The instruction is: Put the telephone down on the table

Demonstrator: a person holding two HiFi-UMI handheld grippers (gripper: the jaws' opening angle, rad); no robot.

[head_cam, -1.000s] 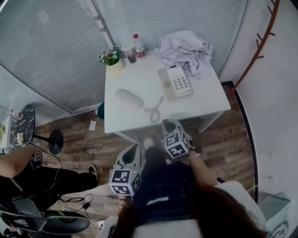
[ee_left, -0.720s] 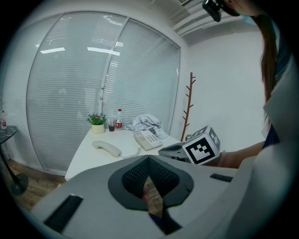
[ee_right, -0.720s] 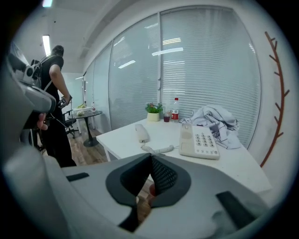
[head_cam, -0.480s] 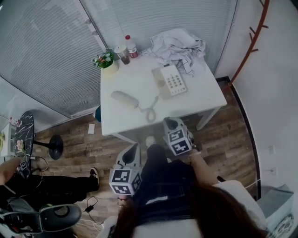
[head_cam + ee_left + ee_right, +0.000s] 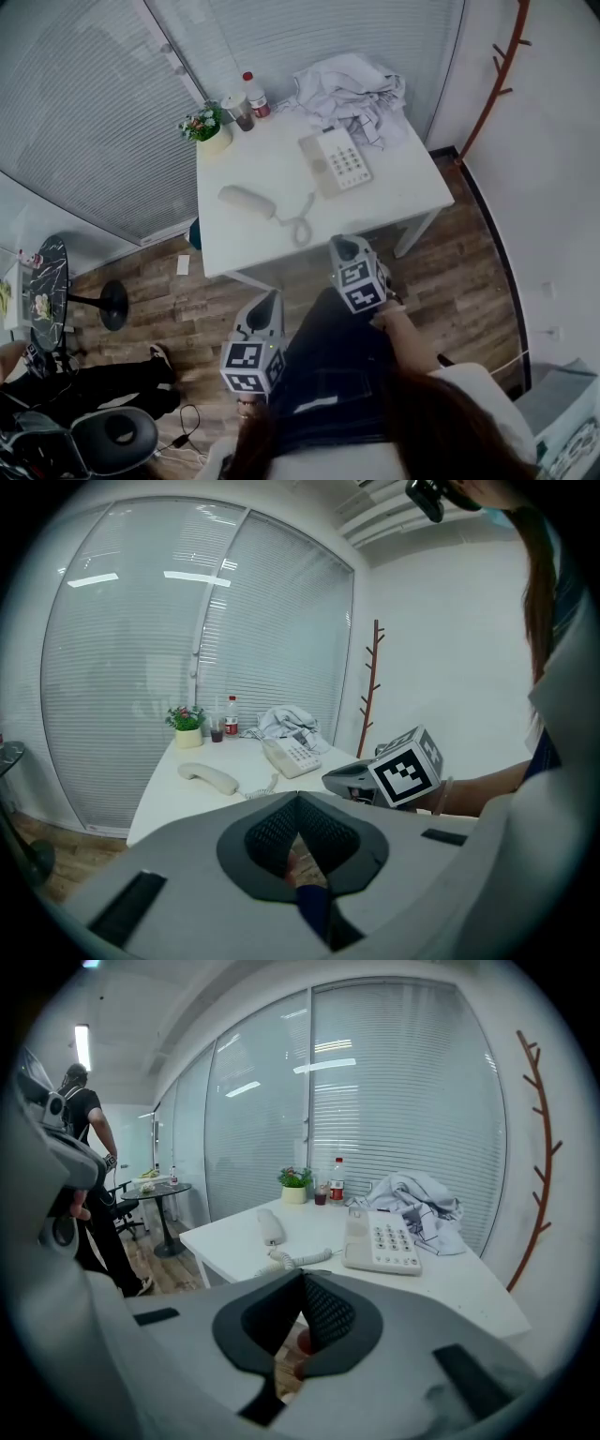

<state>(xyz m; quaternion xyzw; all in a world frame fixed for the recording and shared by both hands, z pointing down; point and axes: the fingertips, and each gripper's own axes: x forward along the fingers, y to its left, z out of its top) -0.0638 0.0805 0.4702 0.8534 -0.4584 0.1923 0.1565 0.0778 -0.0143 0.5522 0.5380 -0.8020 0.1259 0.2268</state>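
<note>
left hand-held gripper point(image 5: 266, 302): clenched, empty | right hand-held gripper point(image 5: 344, 249): clenched, empty | handset point(image 5: 247, 200): flat on counter point(image 5: 408, 187), beside phone base point(image 5: 335, 161), off cradle

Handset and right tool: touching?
Apart. The head view shows the handset lying on the table, while the right tool hangs by the table's near edge, with bare tabletop between them.
</note>
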